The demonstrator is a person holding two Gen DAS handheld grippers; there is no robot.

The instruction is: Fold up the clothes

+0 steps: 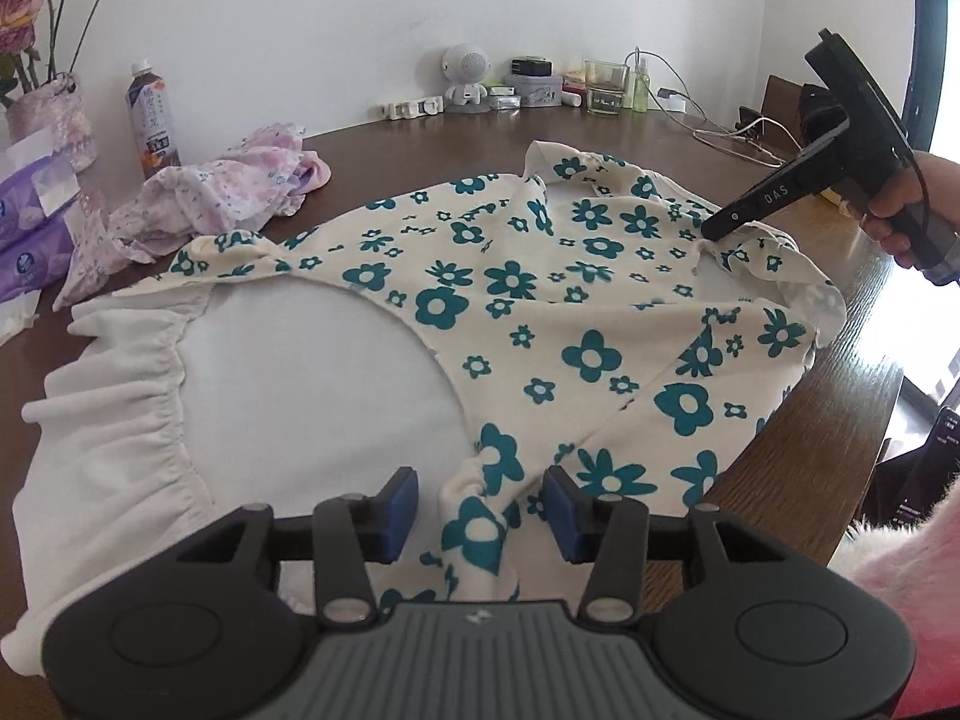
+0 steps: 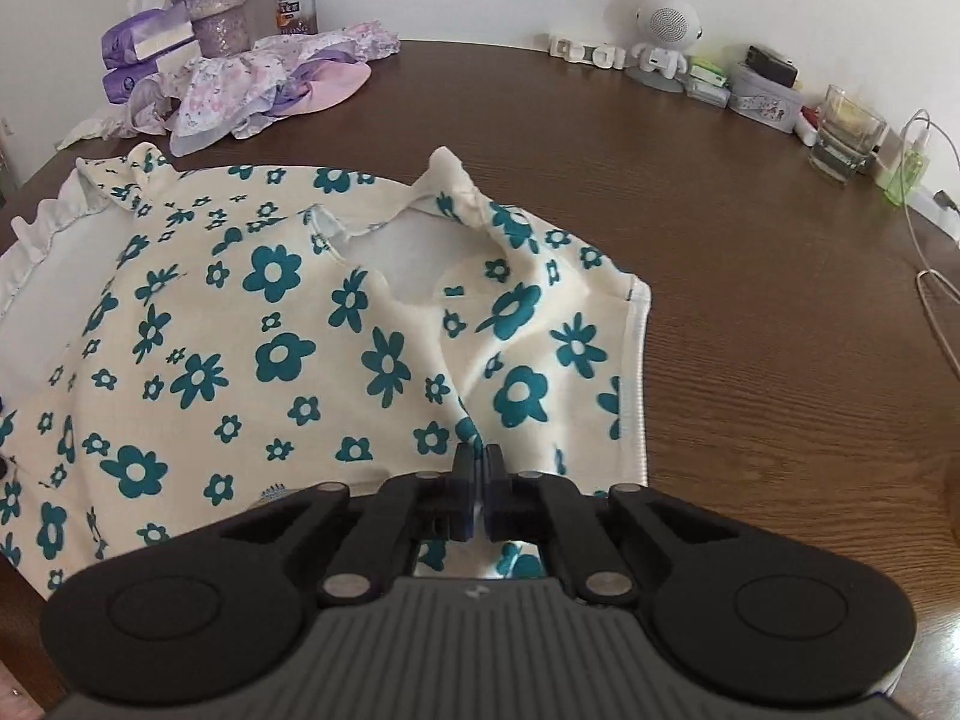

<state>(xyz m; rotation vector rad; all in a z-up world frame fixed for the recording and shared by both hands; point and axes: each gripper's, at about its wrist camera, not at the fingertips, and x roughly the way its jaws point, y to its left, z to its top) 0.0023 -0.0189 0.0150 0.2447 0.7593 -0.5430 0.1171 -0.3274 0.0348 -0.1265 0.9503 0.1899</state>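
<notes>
A: Desk [image 2: 750, 312] status? Biggest first.

B: Brown wood desk. One floral garment [image 1: 510, 300] spread flat, cream with teal flowers, white lining showing at 9 o'clock in the left wrist view. It fills the centre and hangs slightly over the near edge at 4 o'clock.

A: Second garment?

B: Yes, one crumpled lilac garment [image 1: 240, 192] at 10 o'clock, well apart from both grippers. So two clothes in total, one in work.

A: Grippers?

B: Left gripper [image 1: 483, 510] jaws wide, a bunched fold of the floral fabric lying between the blue pads [image 1: 401, 495], not pinched. Right gripper [image 2: 478, 480] jaws nearly closed on a pinch of the same garment, near its hem side; in the left wrist view it sits at 2 o'clock.

A: Key geometry for the next move?

B: The garment's long axis runs roughly from the left gripper toward 1 o'clock. The fold is dead ahead of the left gripper at 12, so it's nearer that end. My read: close left, then carry both ends together.

A: Clutter?

B: One vase [image 1: 51, 114], one bottle [image 1: 153, 120], two tissue packs [image 1: 36, 222], one speaker figure [image 1: 465, 75], one glass [image 1: 606, 87], all along the wall from 10 to 1.
</notes>
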